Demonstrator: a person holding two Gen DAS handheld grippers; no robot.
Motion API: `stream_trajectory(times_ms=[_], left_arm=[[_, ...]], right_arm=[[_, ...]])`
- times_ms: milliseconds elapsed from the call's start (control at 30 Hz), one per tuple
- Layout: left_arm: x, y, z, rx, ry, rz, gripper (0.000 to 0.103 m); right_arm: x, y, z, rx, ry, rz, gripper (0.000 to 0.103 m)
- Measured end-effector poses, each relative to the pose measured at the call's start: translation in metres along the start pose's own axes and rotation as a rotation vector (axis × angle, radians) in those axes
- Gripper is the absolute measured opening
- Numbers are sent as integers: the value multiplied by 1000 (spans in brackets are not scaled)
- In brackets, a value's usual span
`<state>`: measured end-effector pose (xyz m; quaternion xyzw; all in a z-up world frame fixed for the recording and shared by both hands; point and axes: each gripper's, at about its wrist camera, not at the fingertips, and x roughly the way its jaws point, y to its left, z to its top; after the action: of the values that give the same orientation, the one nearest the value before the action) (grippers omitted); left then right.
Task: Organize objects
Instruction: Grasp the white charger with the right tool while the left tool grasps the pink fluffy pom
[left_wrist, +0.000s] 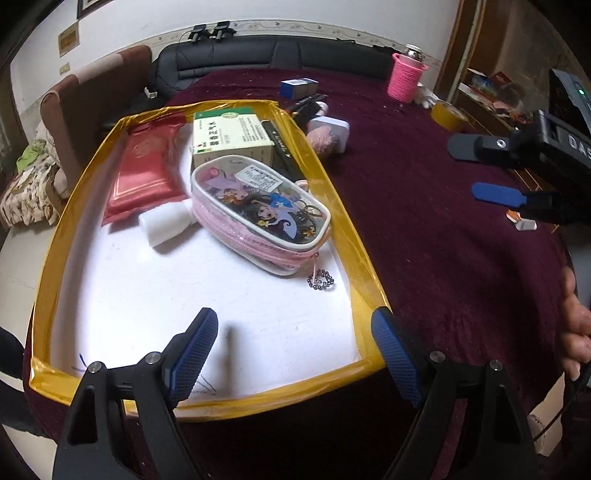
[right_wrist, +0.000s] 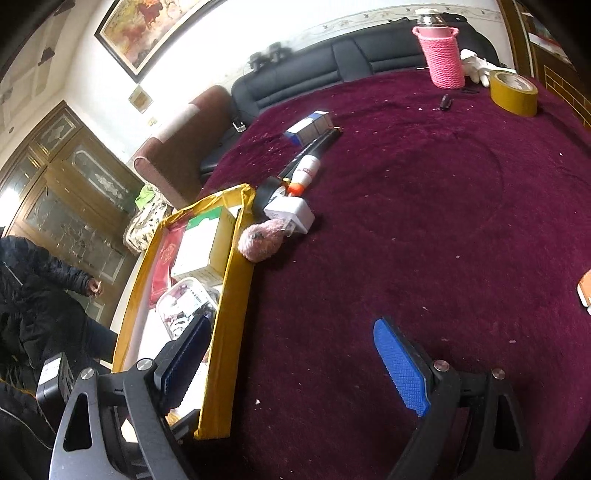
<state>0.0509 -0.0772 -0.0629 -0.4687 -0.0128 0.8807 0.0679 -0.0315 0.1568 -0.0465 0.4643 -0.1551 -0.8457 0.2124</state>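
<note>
The left tongs (left_wrist: 293, 354) stand nearest the lens, their blue pads wide apart and empty, hanging over the near end of a shallow white tray (left_wrist: 207, 402) edged in yellow tape. The tray lies on a table covered with a dark red velvet cloth (left_wrist: 443, 240).

Inside the tray, a clear-topped pink pencil case (left_wrist: 260, 214) with a cartoon print lies across the middle, its bead chain trailing on the white floor toward the near end. A small white block (left_wrist: 164, 225) touches the case's left end. Behind them a red satin pouch (left_wrist: 142, 177) lies along the left side, and a green-and-cream medicine box (left_wrist: 232, 138) sits at the far end, with a black pen (left_wrist: 279, 144) just beside it against the right wall.

Outside the tray's far right corner, a pink fluffy pompom (right_wrist: 258, 242) touches a white charger plug (right_wrist: 291, 216); a white glue bottle with an orange tip (right_wrist: 306, 171) and a blue-and-white box (right_wrist: 310, 125) lie farther back.

A flask in a pink knitted sleeve (right_wrist: 441, 55) and a roll of yellow tape (right_wrist: 513, 92) stand at the far edge.

The right tongs (right_wrist: 295, 365) are likewise spread and hold nothing, one finger over the tray's right wall, the other over bare cloth.
</note>
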Motion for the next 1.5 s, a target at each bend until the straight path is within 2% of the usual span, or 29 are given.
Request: stream_trajectory(times_ms=[67, 167, 333, 433, 500, 633, 733, 800, 900, 1067, 1167, 1300, 1433, 1500], left_arm=[[-3, -3, 2, 23, 4, 12, 85], [-13, -2, 2, 28, 1, -15, 85], [-40, -8, 13, 20, -90, -71, 88], [-46, -22, 20, 29, -124, -129, 88], [-46, -34, 24, 47, -132, -162, 90], [-34, -56, 30, 77, -116, -176, 90], [-22, -63, 35, 57, -96, -190, 90], [-16, -60, 36, 15, -85, -205, 90], [-14, -50, 34, -51, -83, -227, 90], [-16, -29, 25, -104, -98, -215, 90], [-21, -20, 21, -92, -116, -200, 90], [-29, -9, 18, -44, -150, -187, 90], [-28, 4, 17, -28, -158, -206, 90], [-26, 10, 17, -35, -154, -215, 90]], right_arm=[[-3, -6, -1, 10, 0, -5, 93], [-12, -20, -4, 25, -11, -10, 93], [-41, -64, -6, 62, -65, -57, 93], [-76, -114, -4, 126, -133, -143, 93], [-103, -156, -4, 192, -181, -239, 93], [-142, -229, -10, 326, -202, -392, 93], [-152, -247, -9, 382, -205, -405, 93], [-145, -233, 3, 358, -200, -345, 93], [-109, -181, 29, 208, -149, -253, 93], [-9, -66, 58, -85, 2, -145, 93], [41, -12, 66, -195, 50, -100, 93], [83, 35, 83, -341, 48, -152, 93], [121, 58, 99, -420, 92, -163, 93], [139, 63, 103, -452, 122, -197, 92]])
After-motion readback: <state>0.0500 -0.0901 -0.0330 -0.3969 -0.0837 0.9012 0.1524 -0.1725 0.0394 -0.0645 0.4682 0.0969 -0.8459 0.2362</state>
